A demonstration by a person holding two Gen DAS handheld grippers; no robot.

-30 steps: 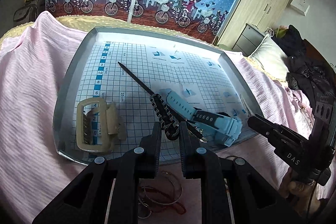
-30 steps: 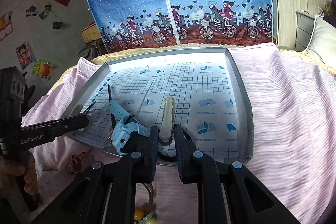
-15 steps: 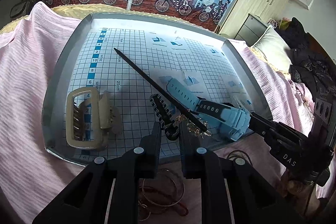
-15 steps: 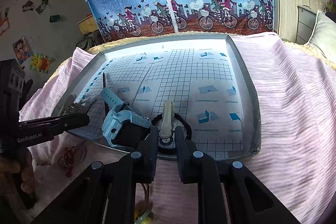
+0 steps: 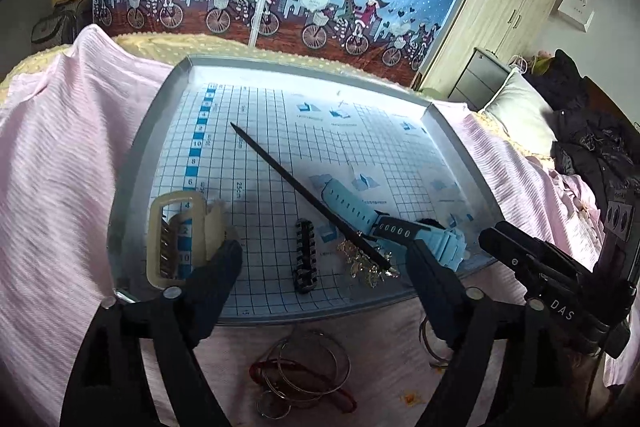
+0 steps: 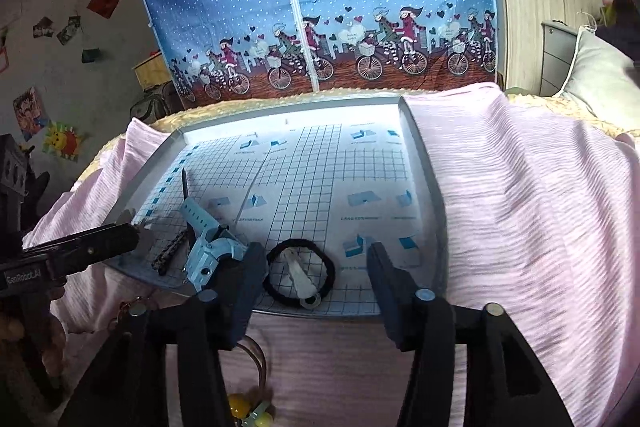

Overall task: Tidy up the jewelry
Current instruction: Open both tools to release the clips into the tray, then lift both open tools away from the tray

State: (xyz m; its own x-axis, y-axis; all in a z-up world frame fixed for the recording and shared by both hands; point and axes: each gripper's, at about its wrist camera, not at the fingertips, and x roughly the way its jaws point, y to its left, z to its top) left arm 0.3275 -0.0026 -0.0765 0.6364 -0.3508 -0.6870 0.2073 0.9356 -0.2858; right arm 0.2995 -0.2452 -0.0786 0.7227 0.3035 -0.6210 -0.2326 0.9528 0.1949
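Both grippers, left gripper (image 5: pixel 320 263) and right gripper (image 6: pixel 316 267), jaws spread, empty. Braided black bracelet (image 5: pixel 305 255) flat on tray (image 5: pixel 132 187) near edge: light, limp, grippy; pinch mid-length. Bangles (image 5: pixel 304 375) on bed, off tray near side: thin, stiff, slippery; take by rim.

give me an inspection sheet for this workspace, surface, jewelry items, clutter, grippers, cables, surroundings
Surface: grid-lined tray on a pink blanket.
Job's things: in the tray, beige hair claw, black braided bracelet, black hair stick, light blue watch, black hair tie; bangles on the blanket outside it.
Clutter: nothing seen.
Grippers: left gripper open, empty; right gripper open, empty.
Cables: nothing seen.
Surroundings: blue bicycle-print cover, wooden wardrobe, pillow.
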